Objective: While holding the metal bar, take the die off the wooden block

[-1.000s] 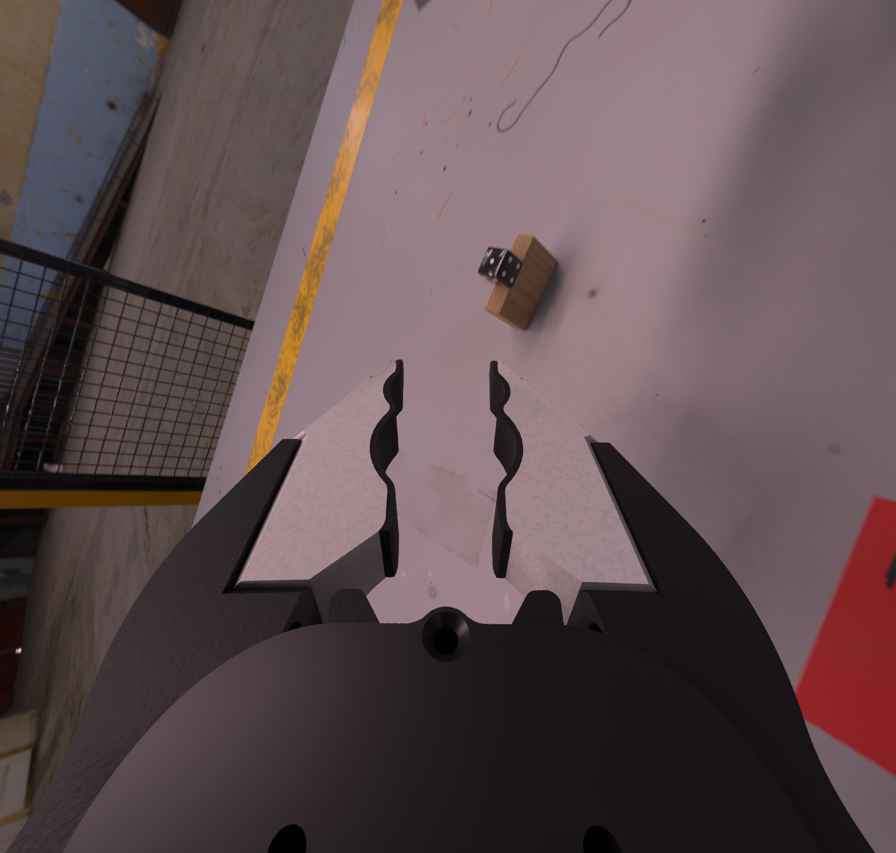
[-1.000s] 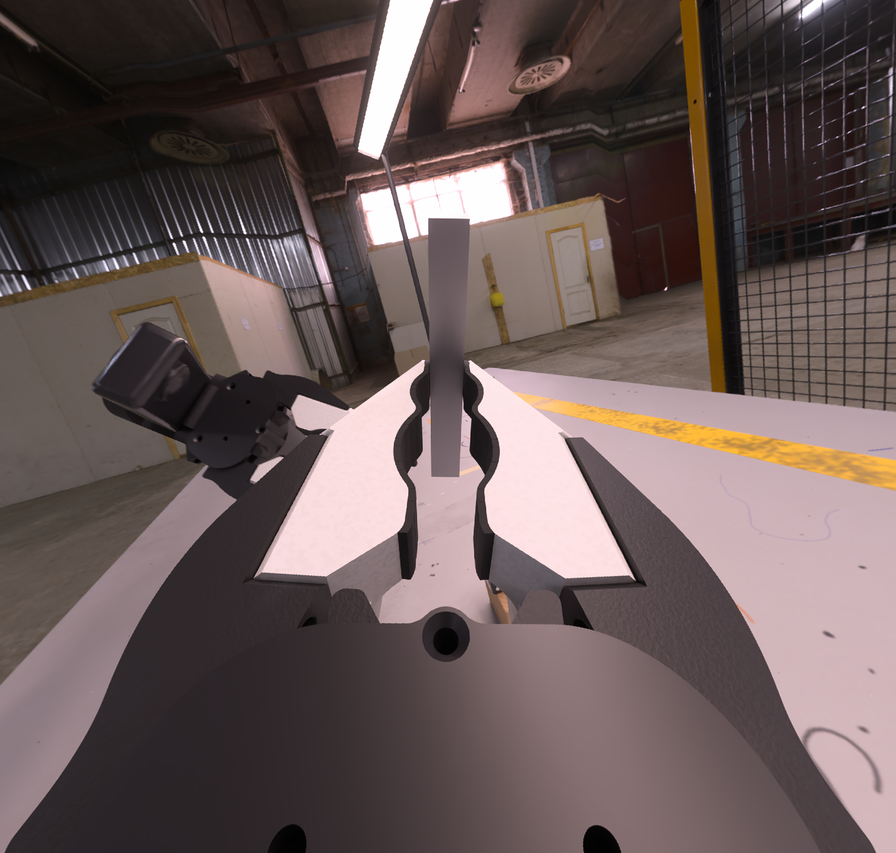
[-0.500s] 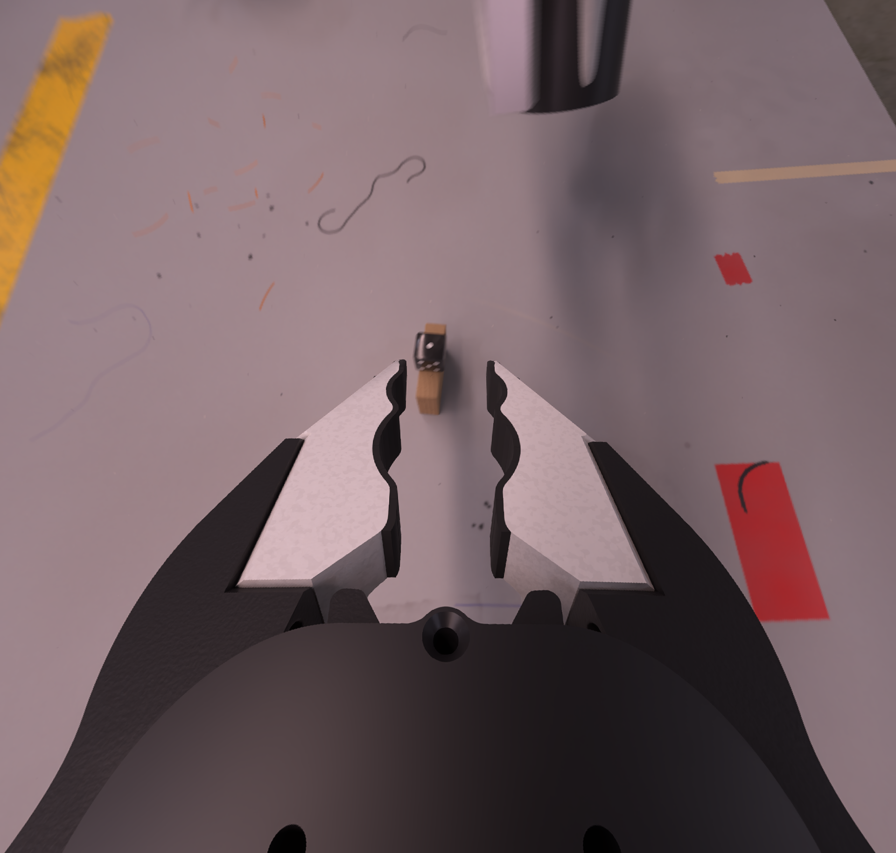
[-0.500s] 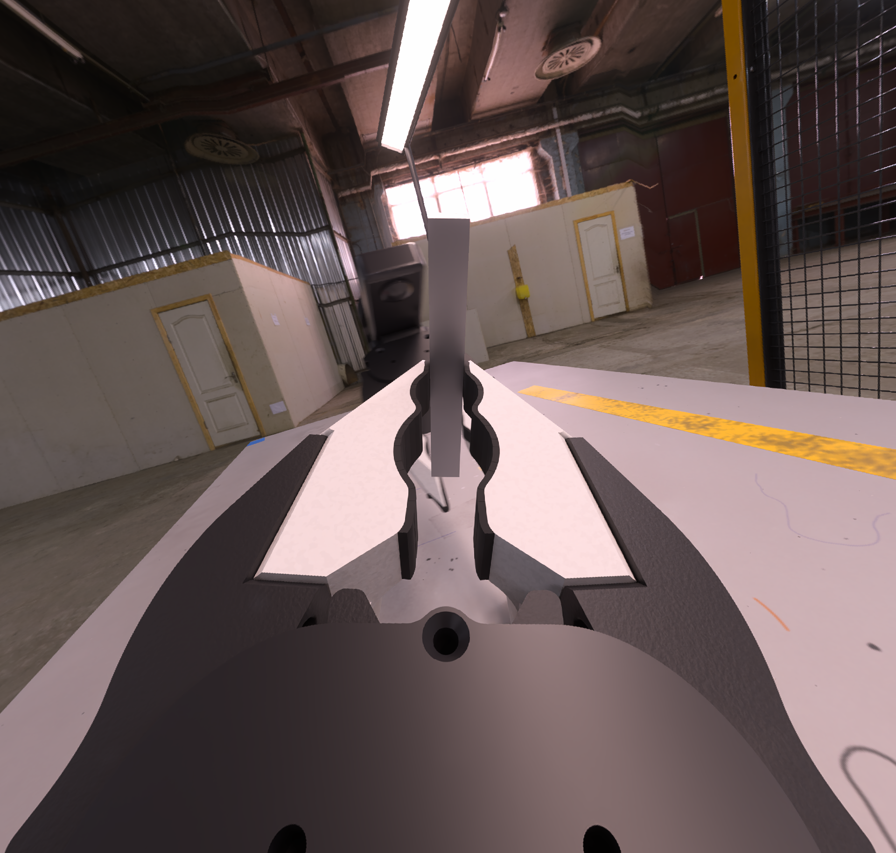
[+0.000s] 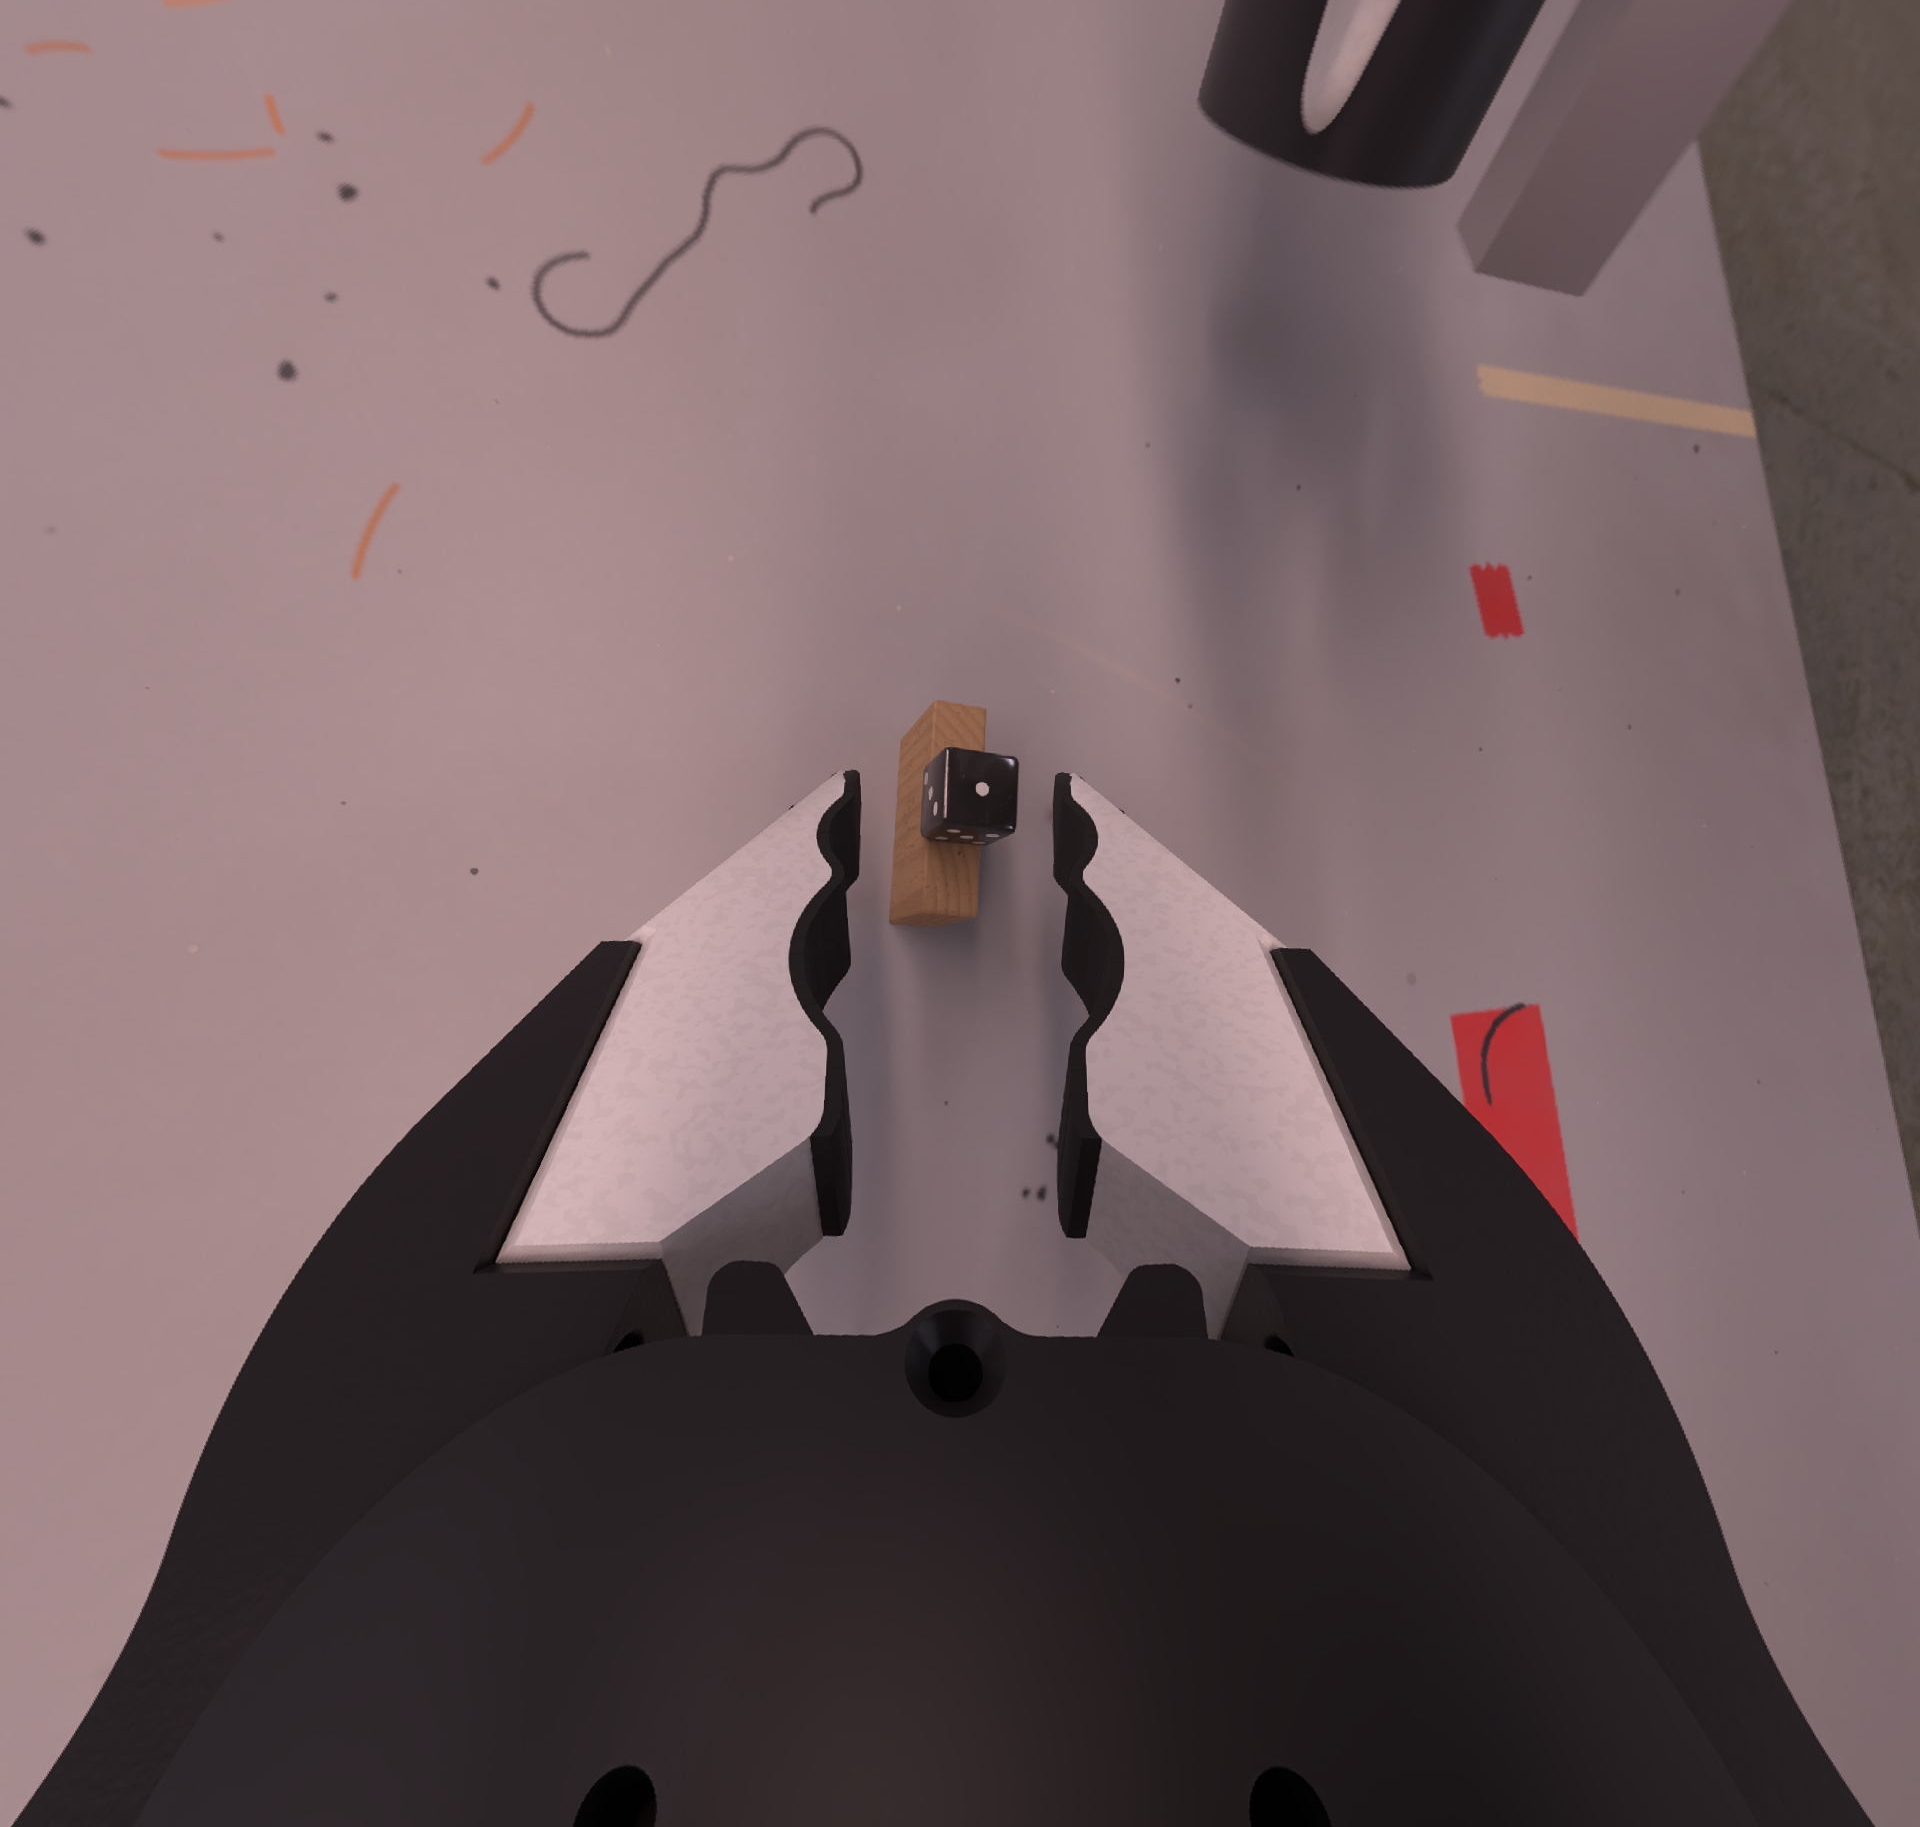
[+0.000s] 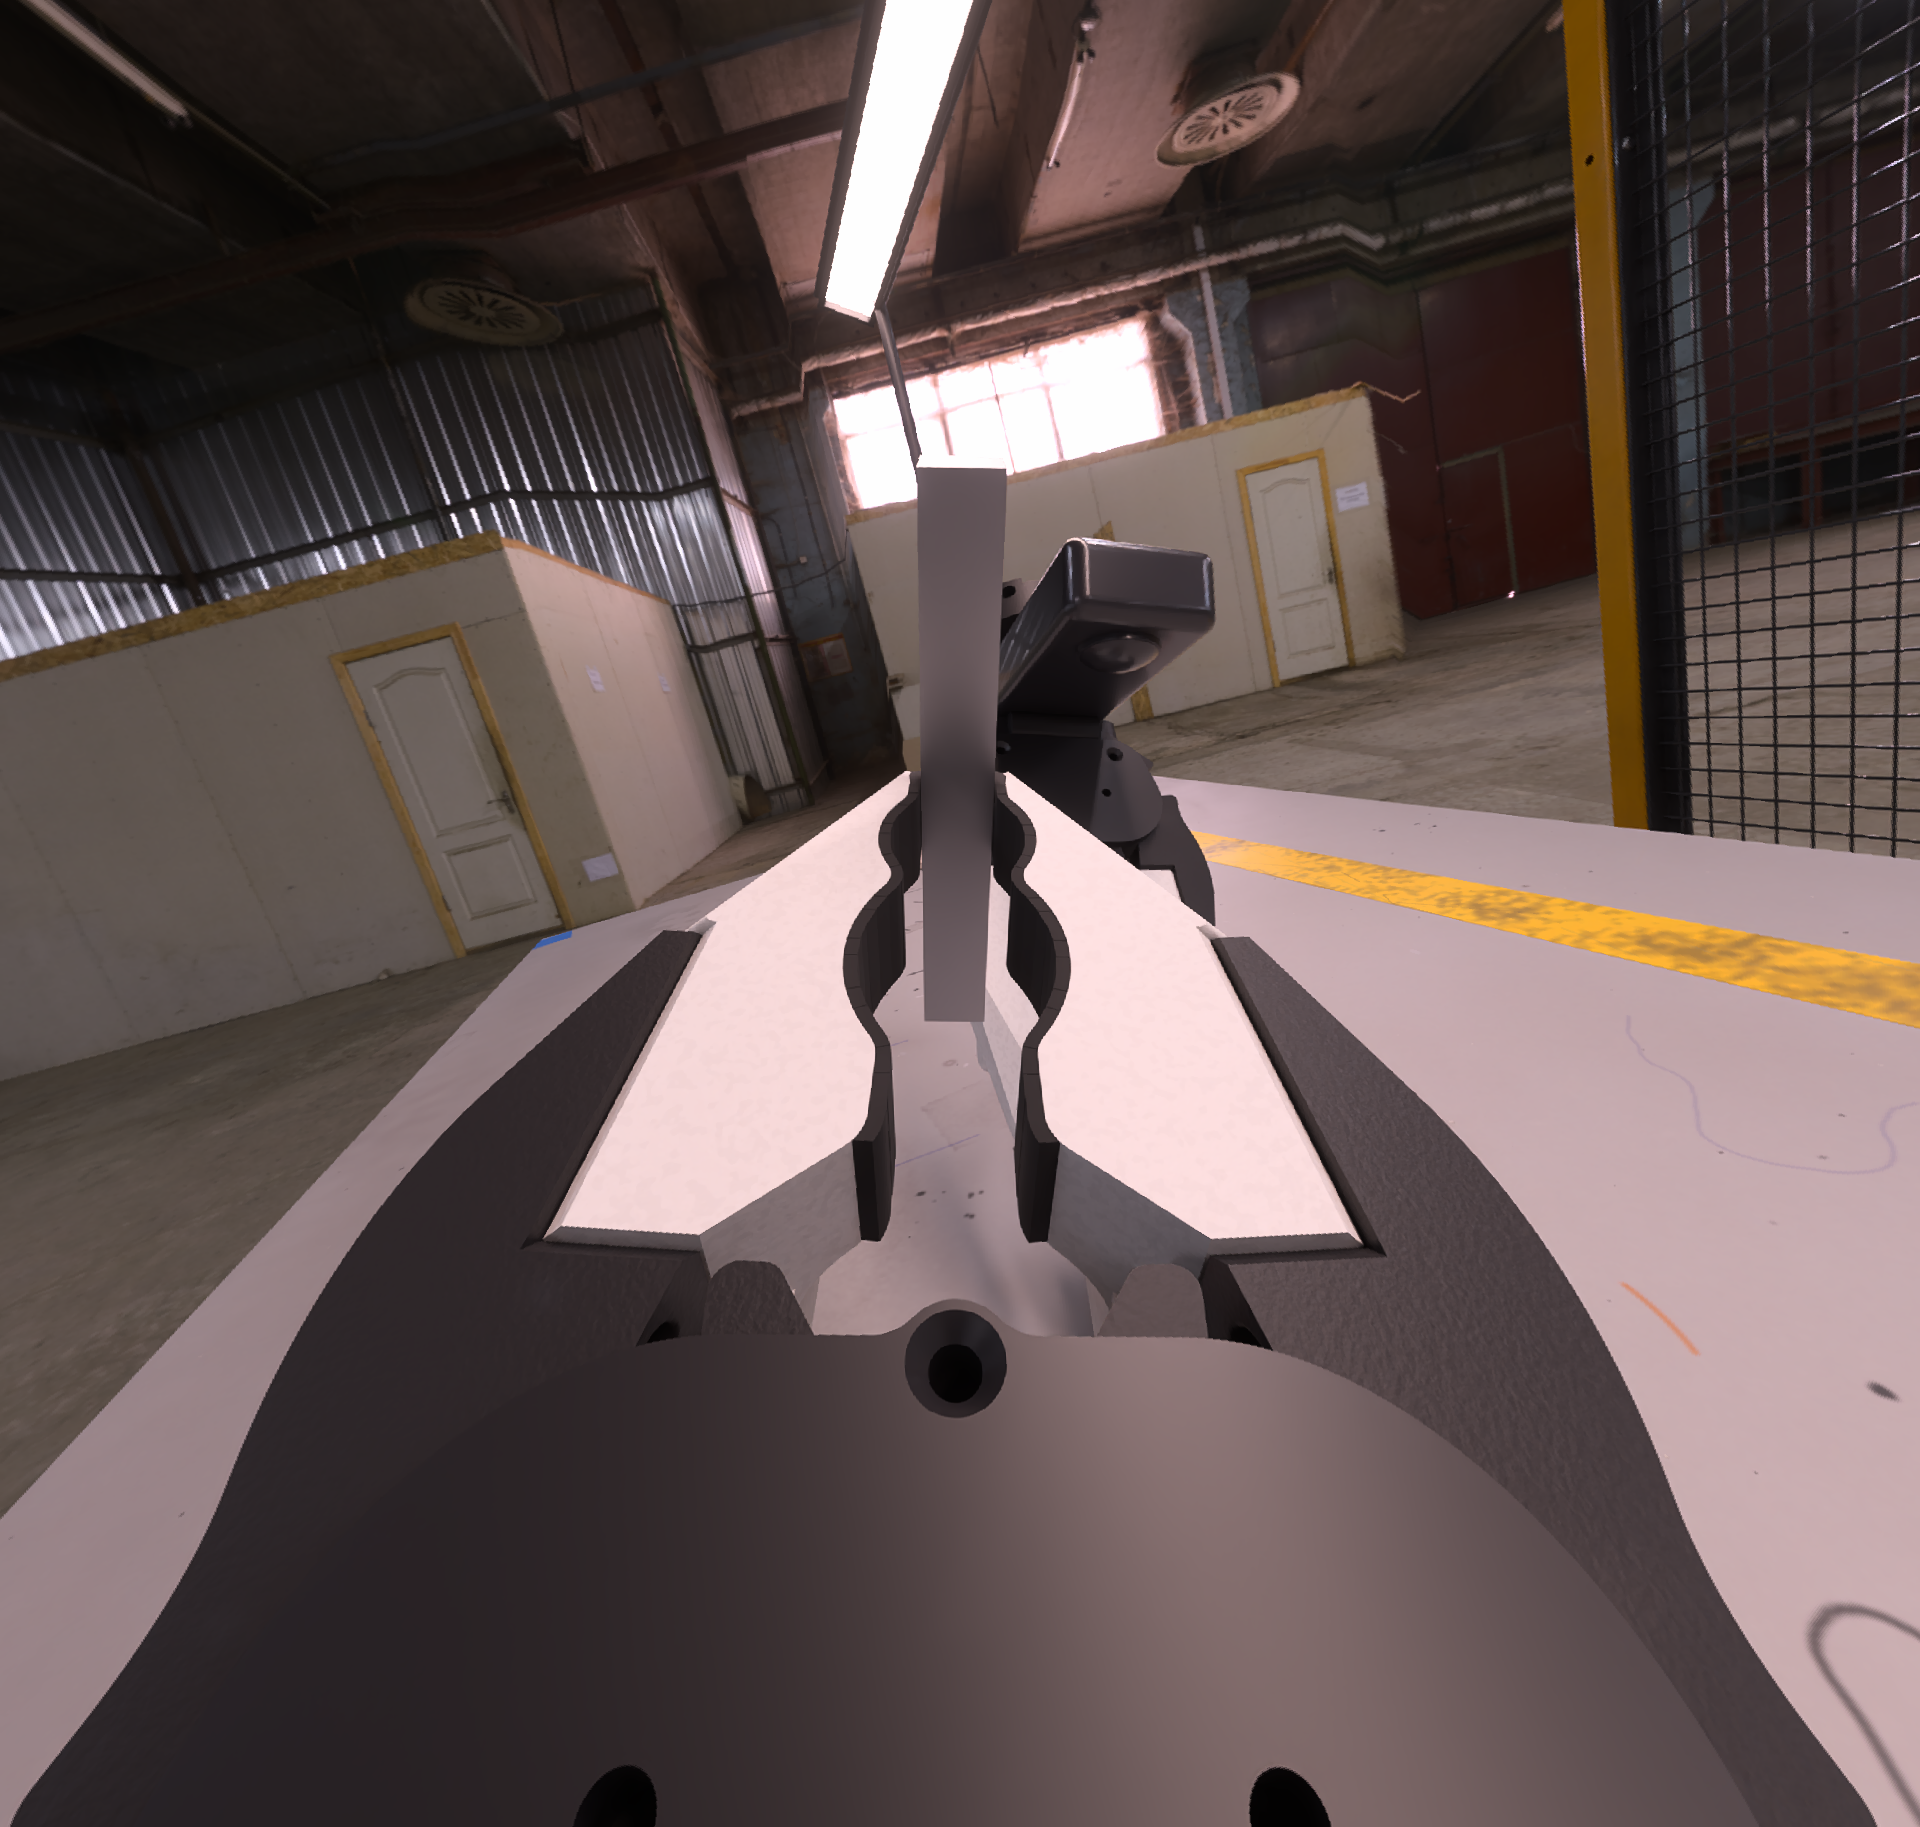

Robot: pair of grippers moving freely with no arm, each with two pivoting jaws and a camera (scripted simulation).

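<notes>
Die (image 5: 971,793) sits on the wooden block (image 5: 932,821), just beyond our left gripper (image 5: 956,790), whose fingers are spread; our right gripper (image 6: 958,801) clamps the upright metal bar (image 6: 958,728).

die (image 5: 971,793): black, white pips. wooden block (image 5: 932,847): tan-orange, faint grain. metal bar (image 6: 960,738): plain matte grey. left gripper (image 5: 956,790): black body, fingers (image 5: 727,1029) speckled pale grey with black inner pads. right gripper (image 6: 958,785): dark grey body, pale pinkish-white fingers (image 6: 758,1029). desk (image 5: 623,582): pale grey-mauve, with orange dashes, black specks, a dark squiggle, red patches (image 5: 1512,1102), a beige strip (image 5: 1616,404), and a mottled yellow stripe (image 6: 1558,930).
</notes>
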